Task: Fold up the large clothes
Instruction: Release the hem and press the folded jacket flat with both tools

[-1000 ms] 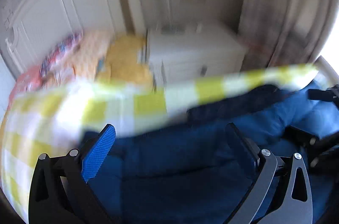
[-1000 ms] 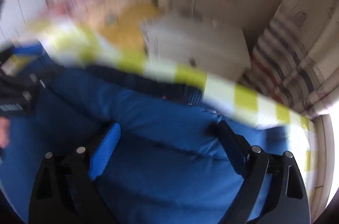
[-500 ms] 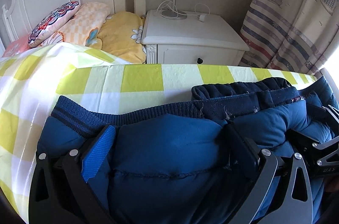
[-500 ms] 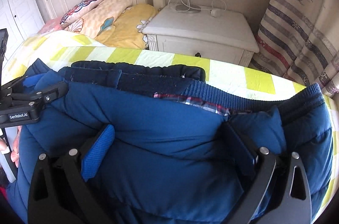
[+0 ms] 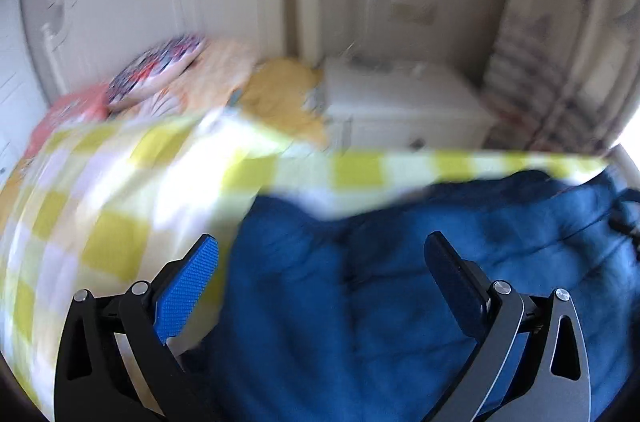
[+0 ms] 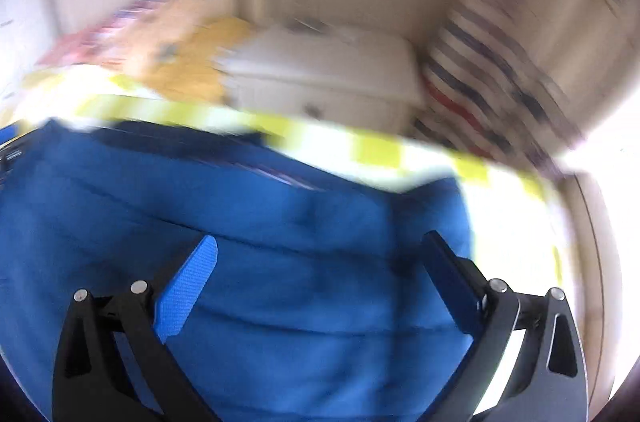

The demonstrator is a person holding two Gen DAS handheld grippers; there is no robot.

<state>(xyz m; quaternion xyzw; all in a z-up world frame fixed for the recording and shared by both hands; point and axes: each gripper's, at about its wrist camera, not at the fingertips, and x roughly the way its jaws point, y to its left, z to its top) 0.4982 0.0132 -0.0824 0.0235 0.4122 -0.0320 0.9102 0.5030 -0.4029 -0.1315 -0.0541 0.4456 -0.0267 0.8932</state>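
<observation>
Blurry here: my left gripper (image 5: 320, 262) and right gripper (image 6: 320, 258) both have fingers spread wide, blue padded jacket (image 6: 280, 222) lying between and beneath them on the checked bedsheet (image 5: 100, 190).

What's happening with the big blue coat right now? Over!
Left gripper open, right gripper open, both over the blue padded coat. Coat on the yellow checked bedspread. Blurry; nothing seen blocking.

Motion blur smears both views. Ahead of the left tool (image 5: 320, 270), the pillows (image 5: 160, 70) and nightstand (image 5: 400, 102) lose detail. The blue jacket (image 6: 300, 242) runs off the lower edge beneath the right tool (image 6: 320, 262); its folds are unreadable.
</observation>
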